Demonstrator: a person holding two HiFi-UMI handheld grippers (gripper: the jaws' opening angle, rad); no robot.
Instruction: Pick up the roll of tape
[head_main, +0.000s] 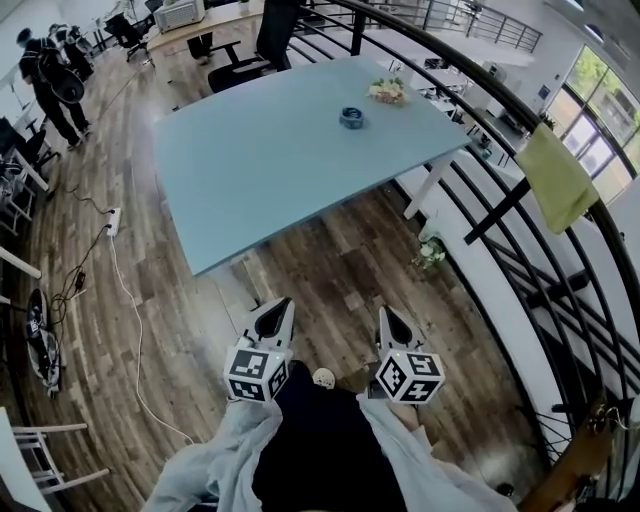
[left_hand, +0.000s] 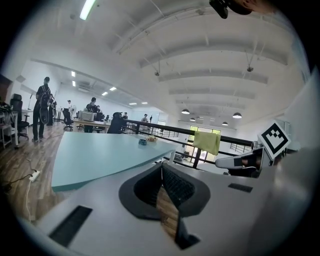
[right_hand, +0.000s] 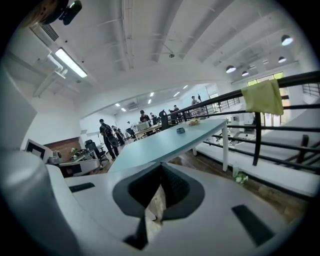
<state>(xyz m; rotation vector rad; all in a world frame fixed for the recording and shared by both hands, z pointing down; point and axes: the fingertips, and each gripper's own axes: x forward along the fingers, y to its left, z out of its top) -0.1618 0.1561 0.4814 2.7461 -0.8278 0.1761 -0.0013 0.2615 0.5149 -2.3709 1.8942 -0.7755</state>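
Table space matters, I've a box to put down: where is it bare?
The table is bare from its near edge up to the tape. Only the far right corner is taken: the tape and, just beyond it, a small yellowish clump.

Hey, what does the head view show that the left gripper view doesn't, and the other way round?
Only the head view: the person's own grey sleeves. Only the left gripper view: the round ceiling lamps. Both: the light blue table, the dark ring-shaped roll of tape on it, and the yellow cloth over the black railing.
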